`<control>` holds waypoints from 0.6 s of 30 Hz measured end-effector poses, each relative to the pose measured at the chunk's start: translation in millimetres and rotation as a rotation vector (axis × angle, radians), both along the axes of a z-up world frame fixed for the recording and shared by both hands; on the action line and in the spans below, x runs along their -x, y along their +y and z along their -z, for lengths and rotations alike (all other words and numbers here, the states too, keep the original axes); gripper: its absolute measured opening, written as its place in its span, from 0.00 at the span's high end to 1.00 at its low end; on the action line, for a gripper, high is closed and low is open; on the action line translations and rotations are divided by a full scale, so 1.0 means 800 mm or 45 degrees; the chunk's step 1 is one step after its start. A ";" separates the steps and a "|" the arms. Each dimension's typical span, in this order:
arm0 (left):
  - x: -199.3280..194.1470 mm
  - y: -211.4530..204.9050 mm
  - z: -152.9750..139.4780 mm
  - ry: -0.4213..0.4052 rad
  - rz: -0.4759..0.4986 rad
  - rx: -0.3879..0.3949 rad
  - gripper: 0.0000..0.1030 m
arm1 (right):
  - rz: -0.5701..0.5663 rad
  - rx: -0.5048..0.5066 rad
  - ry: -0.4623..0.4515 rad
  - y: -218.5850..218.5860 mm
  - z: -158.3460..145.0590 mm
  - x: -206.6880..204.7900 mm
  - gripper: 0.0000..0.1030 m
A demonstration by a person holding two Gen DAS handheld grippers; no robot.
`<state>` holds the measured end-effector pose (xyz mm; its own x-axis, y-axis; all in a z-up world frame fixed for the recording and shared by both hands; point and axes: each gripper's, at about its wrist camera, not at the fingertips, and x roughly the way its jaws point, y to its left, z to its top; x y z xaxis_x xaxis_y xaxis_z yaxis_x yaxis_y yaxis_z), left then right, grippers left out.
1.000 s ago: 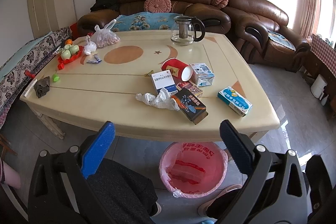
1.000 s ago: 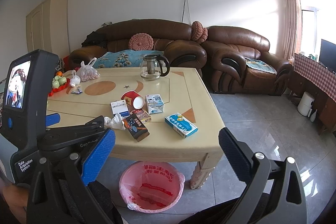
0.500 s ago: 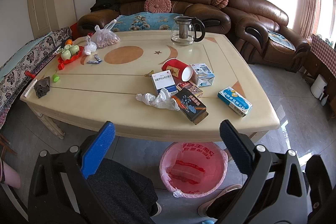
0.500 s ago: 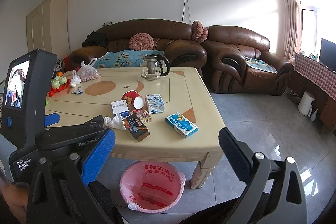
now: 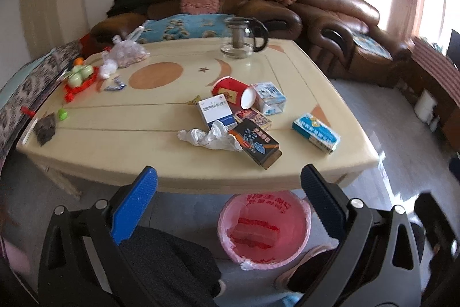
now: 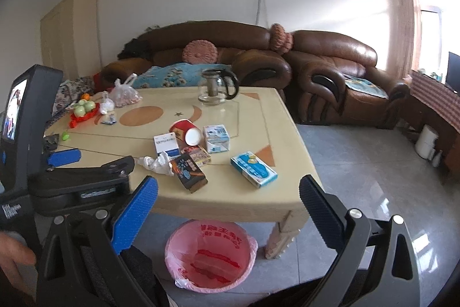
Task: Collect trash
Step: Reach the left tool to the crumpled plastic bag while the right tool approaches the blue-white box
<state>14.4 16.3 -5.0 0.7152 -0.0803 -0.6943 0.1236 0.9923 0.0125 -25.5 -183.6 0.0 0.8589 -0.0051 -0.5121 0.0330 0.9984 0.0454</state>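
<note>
Litter crowds cream table (image 5: pixel 120 140): crumpled tissue (image 5: pixel 208 137), black box (image 5: pixel 256 142), tipped red cup (image 5: pixel 234 95), blue carton (image 5: pixel 316 132). Left gripper (image 5: pixel 228 184) spread wide, empty, above pink-lined bin (image 5: pixel 264 228) on floor.

Right wrist view: right gripper (image 6: pixel 228 196) likewise released, empty, short of table edge; bin (image 6: pixel 210 255) below, tissue (image 6: pixel 156 163) beside black box (image 6: pixel 188 173).

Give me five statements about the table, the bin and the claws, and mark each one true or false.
1. The red paper cup lies on its side. True.
2. The pink-lined trash bin sits on the table. False: it stands on the floor.
3. The left claw grips the crumpled white tissue. False: it is open and empty.
4. The glass teapot stands upright. True.
5. The right claw is open. True.
</note>
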 end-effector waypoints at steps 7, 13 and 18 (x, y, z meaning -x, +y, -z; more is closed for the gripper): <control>-0.028 0.015 0.009 0.081 0.209 -0.073 0.05 | -0.064 0.069 0.073 -0.029 0.008 -0.050 0.06; -0.061 0.031 0.016 0.179 0.291 -0.033 0.05 | -0.158 0.041 0.171 -0.061 0.009 -0.098 0.06; -0.094 0.038 0.024 0.269 0.399 -0.016 0.05 | -0.224 0.066 0.248 -0.077 0.012 -0.140 0.06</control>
<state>89.4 46.4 -24.6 0.4981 -0.2632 -0.8262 0.4226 0.9057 -0.0337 86.3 -245.5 -9.5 0.7342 0.1053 -0.6707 -0.1385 0.9904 0.0039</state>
